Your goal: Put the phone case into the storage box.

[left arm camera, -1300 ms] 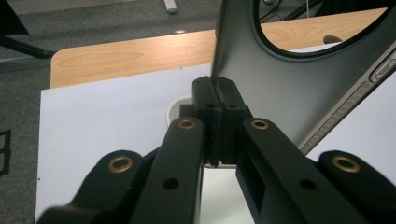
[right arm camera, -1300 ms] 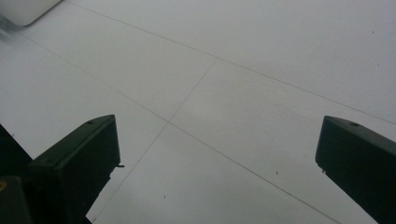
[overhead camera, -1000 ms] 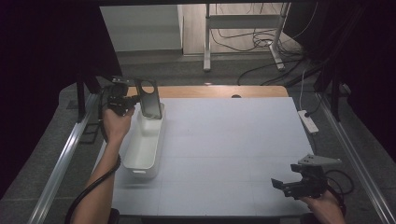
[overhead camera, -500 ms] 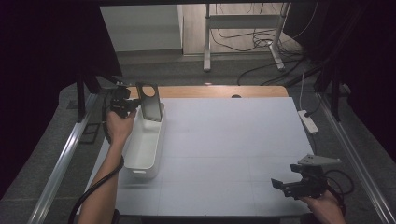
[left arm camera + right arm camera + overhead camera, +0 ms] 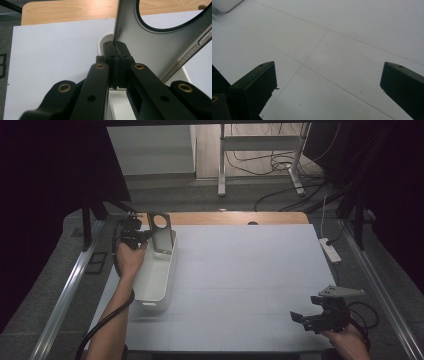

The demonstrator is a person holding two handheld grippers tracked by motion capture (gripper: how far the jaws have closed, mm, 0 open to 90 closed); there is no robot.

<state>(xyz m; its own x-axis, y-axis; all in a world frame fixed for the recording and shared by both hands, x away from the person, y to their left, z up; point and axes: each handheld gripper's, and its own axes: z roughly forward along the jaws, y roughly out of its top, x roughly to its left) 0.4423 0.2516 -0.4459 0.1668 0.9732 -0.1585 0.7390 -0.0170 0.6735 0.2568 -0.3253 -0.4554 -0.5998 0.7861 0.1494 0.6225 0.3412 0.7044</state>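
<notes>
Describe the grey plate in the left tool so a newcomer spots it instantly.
Start at the white table and go to the long white bin along its left side. At the bin's far end, the left tool pinches a flat grey plate upright by its edge. A large round hole marks it.

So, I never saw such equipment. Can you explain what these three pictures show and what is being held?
A person holds one hand tool with black tongs in each hand. The high view looks down on a white table. Each of the other two pictures comes from a camera riding on one tool, looking along its jaws. The left tongs are shut on the edge of a grey plate with a round hole, held upright over the far end of a white bin. The right tongs are open and hold nothing, near the table's front right corner.
</notes>
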